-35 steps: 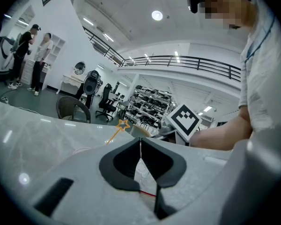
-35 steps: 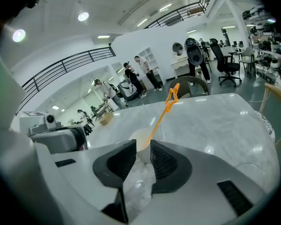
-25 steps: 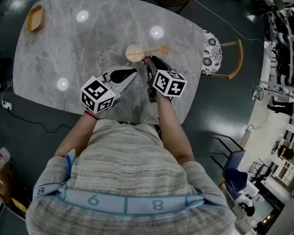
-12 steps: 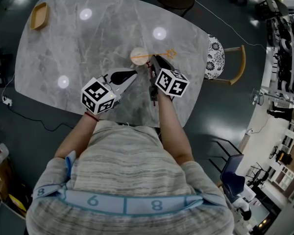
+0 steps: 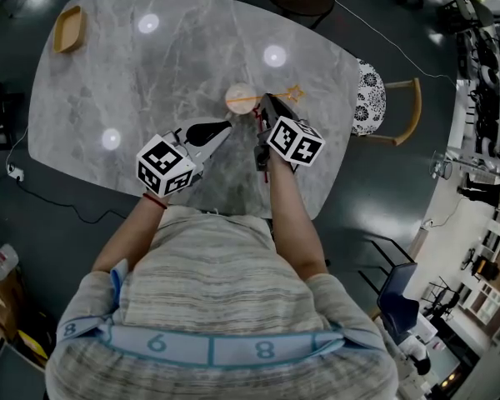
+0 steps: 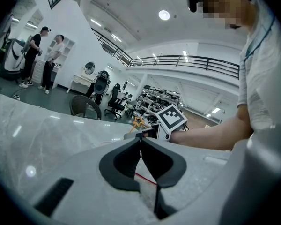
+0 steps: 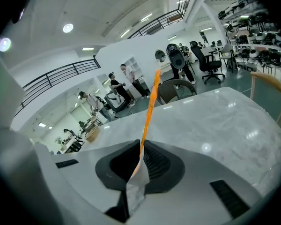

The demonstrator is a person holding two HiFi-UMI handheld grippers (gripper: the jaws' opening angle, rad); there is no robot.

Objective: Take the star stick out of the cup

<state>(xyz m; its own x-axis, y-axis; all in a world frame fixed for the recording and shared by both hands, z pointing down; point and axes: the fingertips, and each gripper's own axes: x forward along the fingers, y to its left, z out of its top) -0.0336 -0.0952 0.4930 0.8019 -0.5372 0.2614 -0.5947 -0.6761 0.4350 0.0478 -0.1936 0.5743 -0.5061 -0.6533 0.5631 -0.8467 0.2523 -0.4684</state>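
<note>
The left gripper (image 5: 223, 127) is hanging with its jaws pressed together on nothing, just short of the cup (image 5: 241, 98), which is standing ahead of both grippers. The right gripper (image 7: 141, 148) is clamping the stick (image 7: 149, 109), whose shaft is crossing over the cup toward the star (image 5: 293, 92) beyond its tip. The pull-out seems to be in hand, though I cannot tell whether the stick's far end is clearing the cup. The next move is likely calling for a steady lift up and away without tipping the cup.
</note>
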